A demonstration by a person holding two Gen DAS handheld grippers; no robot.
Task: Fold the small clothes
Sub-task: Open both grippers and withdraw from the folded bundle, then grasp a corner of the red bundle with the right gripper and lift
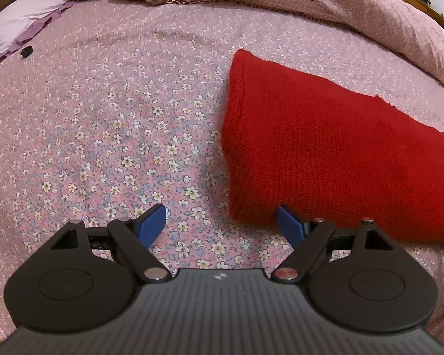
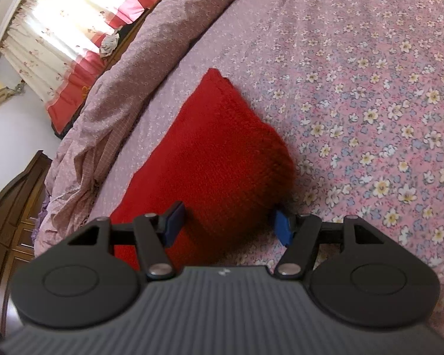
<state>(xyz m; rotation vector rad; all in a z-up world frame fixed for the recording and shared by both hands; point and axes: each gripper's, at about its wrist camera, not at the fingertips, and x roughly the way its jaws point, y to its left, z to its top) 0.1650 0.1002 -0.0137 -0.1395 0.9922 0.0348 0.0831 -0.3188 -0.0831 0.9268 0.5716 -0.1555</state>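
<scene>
A red knitted garment (image 1: 325, 148) lies folded into a thick, roughly four-sided bundle on the bed's pink sheet printed with small white and blue flowers (image 1: 109, 124). Its knit shows a coarse ribbed texture; the fold along its left side in the left wrist view is rounded and plump, while the far edge is thinner and slightly ragged. One corner tapers to a blunt point toward the crumpled pink checked quilt (image 1: 370, 14) heaped along the bed's far side.

The left gripper (image 1: 222, 222) hangs over bare sheet just beside the bundle's near corner, its jaws standing wide apart with nothing between them; its right blue finger pad (image 1: 290, 227) sits right at the garment's edge, and contact cannot be told.

The right gripper (image 2: 228, 224) straddles the bundle's near end, with red knit between its jaws. The blue pads (image 2: 282, 226) flank the cloth on each side, but whether they press on it is unclear.

A red-and-cream curtain (image 2: 74, 53) hangs beyond the bed.
</scene>
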